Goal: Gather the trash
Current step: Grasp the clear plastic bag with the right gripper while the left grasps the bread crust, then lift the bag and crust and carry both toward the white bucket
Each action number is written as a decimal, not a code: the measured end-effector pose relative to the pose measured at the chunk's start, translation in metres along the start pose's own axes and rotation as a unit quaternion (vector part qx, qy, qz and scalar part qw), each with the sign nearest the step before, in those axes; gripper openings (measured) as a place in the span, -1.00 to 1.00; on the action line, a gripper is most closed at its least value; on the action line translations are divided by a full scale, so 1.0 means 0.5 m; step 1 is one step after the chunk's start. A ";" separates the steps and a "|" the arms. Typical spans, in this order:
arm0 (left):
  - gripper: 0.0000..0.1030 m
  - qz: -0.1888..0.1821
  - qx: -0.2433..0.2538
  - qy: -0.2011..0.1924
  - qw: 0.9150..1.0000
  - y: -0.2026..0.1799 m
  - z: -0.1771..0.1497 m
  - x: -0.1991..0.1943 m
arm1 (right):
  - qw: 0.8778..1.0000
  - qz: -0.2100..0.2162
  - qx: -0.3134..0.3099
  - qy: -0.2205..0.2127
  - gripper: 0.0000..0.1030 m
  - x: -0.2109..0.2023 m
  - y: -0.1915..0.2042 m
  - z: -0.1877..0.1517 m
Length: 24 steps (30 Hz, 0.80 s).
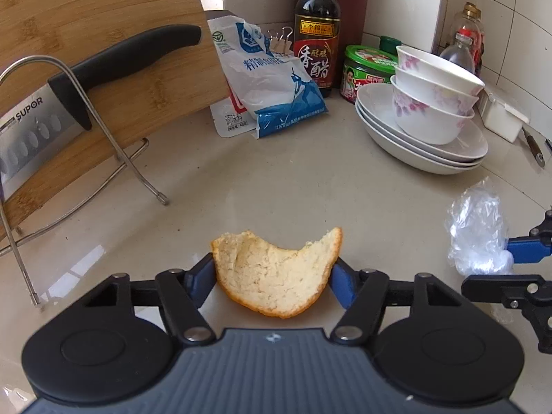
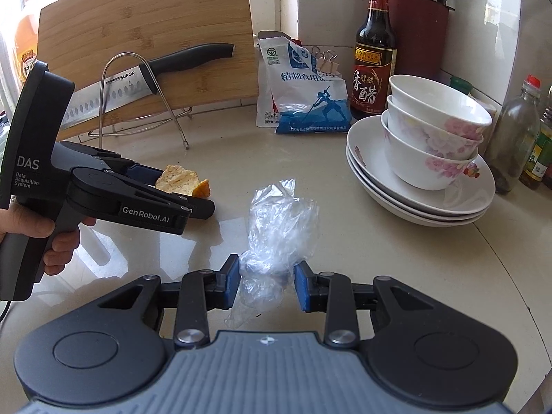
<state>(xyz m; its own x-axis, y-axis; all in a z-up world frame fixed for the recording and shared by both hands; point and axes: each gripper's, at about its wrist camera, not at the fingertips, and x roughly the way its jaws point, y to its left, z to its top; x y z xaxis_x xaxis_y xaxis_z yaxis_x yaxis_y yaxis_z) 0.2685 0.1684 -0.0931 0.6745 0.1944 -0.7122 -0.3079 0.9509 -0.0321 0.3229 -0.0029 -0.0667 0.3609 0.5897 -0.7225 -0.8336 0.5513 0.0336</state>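
1. Your left gripper (image 1: 274, 272) held the orange peel (image 1: 276, 276) between its two blue pads, jaws closed to the width of the peel. The peel sat pith-side up, low over the near part of the desk (image 1: 276, 179), and whether it had left the surface I could not tell.
2. You pinched it across its curved rim, probably because that stiff edge gave the pads something firm to press against.
3. Your right gripper (image 2: 265, 281) had the crumpled clear plastic wrap (image 2: 279, 227) between its pads, jaws narrow. The pads touched the lower, bunched part of the wrap, while the loose upper part stood free above them.
4. Gripping the dense bundle made sense to me: thin film slips and springs back, so the tight knot was the safest place to squeeze.
5. Both pieces of trash lay at the near middle of the desk, the peel to the left of the wrap, with the two grippers side by side and apart.
6. You kept clear of the stacked bowls and plates (image 2: 424, 162) at the far right and the knife (image 2: 138, 82) resting in the rack against the cutting board (image 2: 145, 34) at the far left.
7. No bin showed in either view, so I judged that carrying both pieces away was the step ahead.
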 end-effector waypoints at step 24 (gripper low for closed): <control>0.01 -0.038 0.047 0.010 0.998 -0.051 -0.030 -0.147 | 1.000 0.004 -0.014 -0.004 -0.27 -0.104 0.020 -0.049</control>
<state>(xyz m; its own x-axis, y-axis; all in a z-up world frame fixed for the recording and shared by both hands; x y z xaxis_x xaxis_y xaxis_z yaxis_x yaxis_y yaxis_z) 0.2167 0.1260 -0.0506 0.6794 0.1158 -0.7245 -0.1907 0.9814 -0.0220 0.2854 -0.0427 -0.0457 0.3571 0.5982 -0.7174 -0.8479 0.5299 0.0198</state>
